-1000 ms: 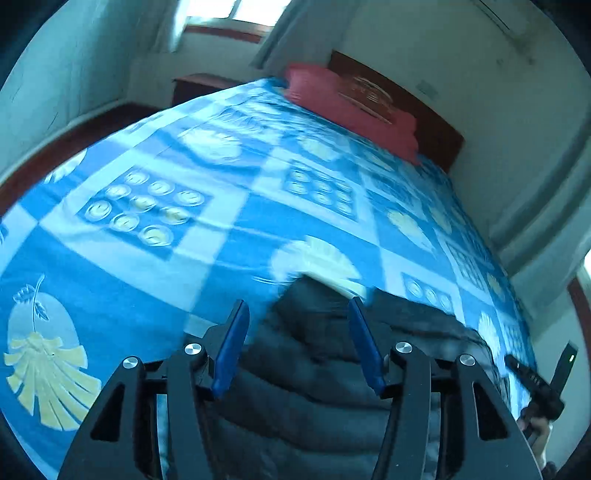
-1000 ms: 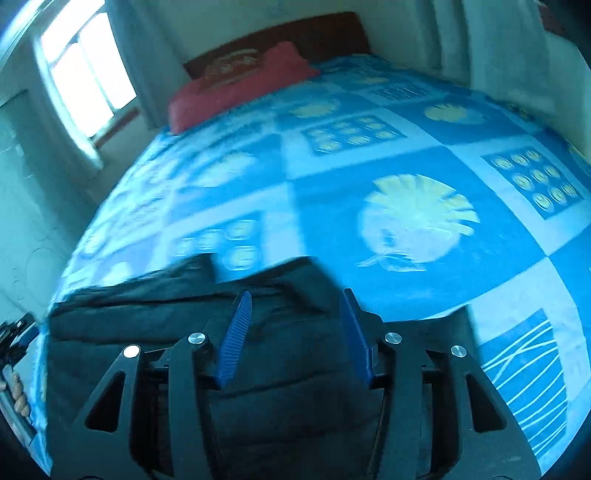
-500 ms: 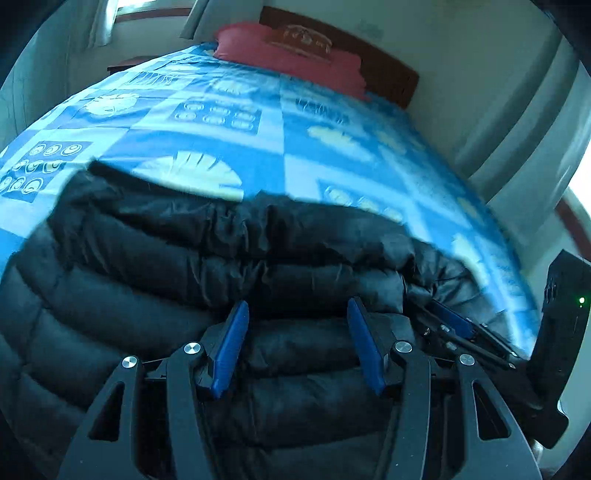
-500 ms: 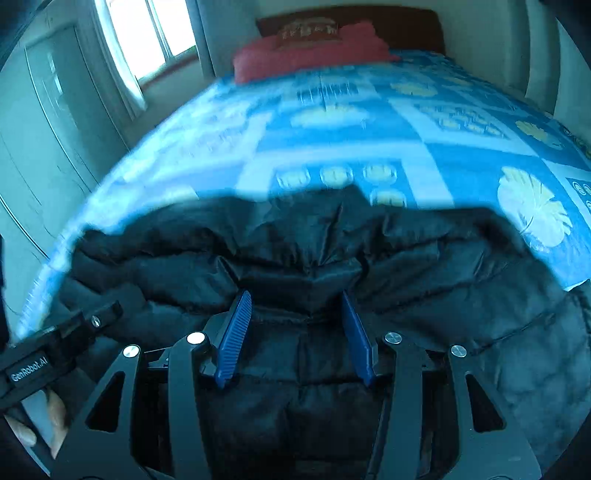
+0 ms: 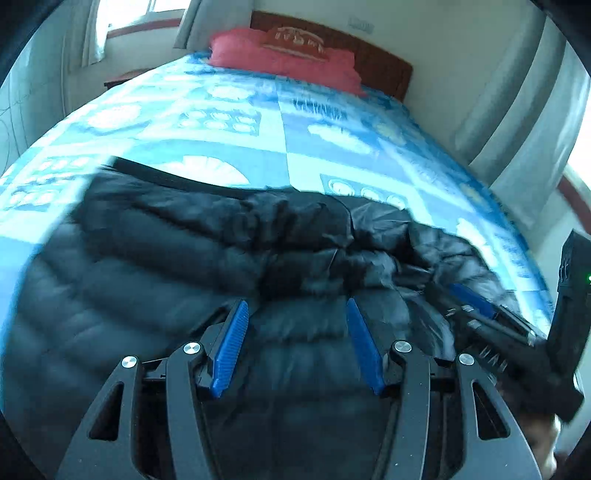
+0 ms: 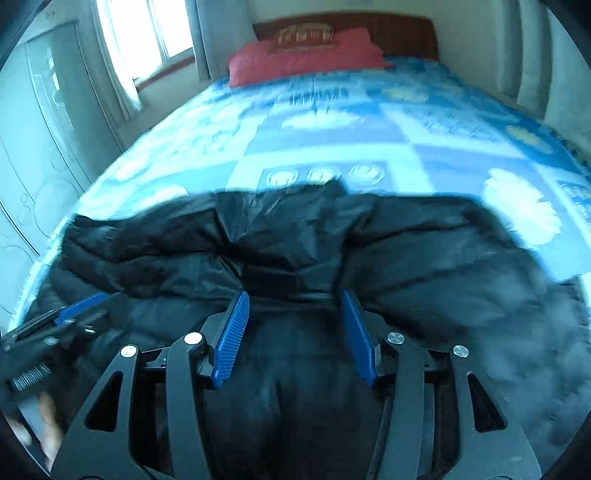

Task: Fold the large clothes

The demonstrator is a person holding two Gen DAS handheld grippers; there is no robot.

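Both grippers are hovering low over the near edge of the bed w/ fingers spread apart, nothing pinched. The left gripper (image 5: 295,306) is sitting over quilted panels; the right gripper (image 6: 293,297) is sitting just near of the collar area. Fabric is showing between each pair of blue ribbed pads, but the pads aren't pressing on it as far as the blur lets me tell.

The black puffer jacket (image 5: 192,258) is lying flat, its long axis running left-right across both views, i.e. crosswise to the fingers. It's spreading directly ahead of and under both grippers, so each is about equally near. In the right wrist view the jacket (image 6: 424,251) is bunching at centre where the collar or hood is crumpling; the right side is blurring out. Judging by this, the coming move is prob. a pinch on the near hem or panels, then carrying fabric away toward the far edge.

Material: slick, slightly shiny shell, puffy horizontal quilting, soft and bulky; likely to spring back and slide in the pads.

Farther out, the bedsheet (image 5: 280,122) is showing blue-and-white squares w/ shell prints, smooth and flat. At the far end a red pillow (image 6: 306,55) is resting against a dark wooden headboard (image 6: 406,33).
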